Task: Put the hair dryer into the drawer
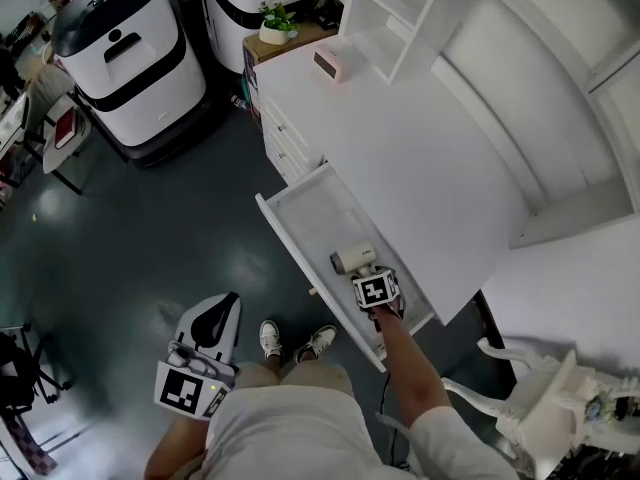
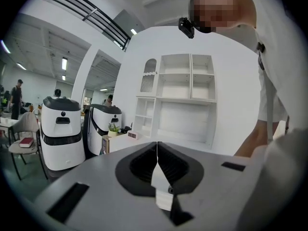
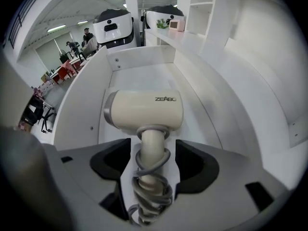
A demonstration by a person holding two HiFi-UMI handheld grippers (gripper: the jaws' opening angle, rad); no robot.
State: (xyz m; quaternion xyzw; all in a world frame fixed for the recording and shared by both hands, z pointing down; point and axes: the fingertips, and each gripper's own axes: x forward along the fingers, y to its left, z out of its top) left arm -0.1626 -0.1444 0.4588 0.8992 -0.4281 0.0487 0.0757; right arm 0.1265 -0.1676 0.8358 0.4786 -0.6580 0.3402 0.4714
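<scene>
The right gripper (image 3: 153, 160) has its fingers spread. Between them stands the handle of the hair dryer (image 3: 144, 110), with the grey cord (image 3: 150, 191) wound round it. A gap shows on each side of the handle, so neither pad presses on it. Just past the fingertips the dryer's cream body lies crosswise to the jaws, inside the open drawer (image 3: 82, 100). The drawer's white side walls run away from the fingers on both sides and meet at a far end wall. Beyond that wall and to the right of the fingers stretches the white desktop (image 3: 192, 38). At its far end sit a pink clock (image 3: 176, 25) and a small potted plant (image 3: 165, 23). Two white machines with dark tops (image 3: 113, 28) stand behind them.

The left gripper (image 2: 157, 158) has its fingers pressed together with nothing between them. Well beyond its tips rises the white shelf unit (image 2: 180, 97). In the head view this gripper is held low beside the person's leg, well apart from the drawer.
</scene>
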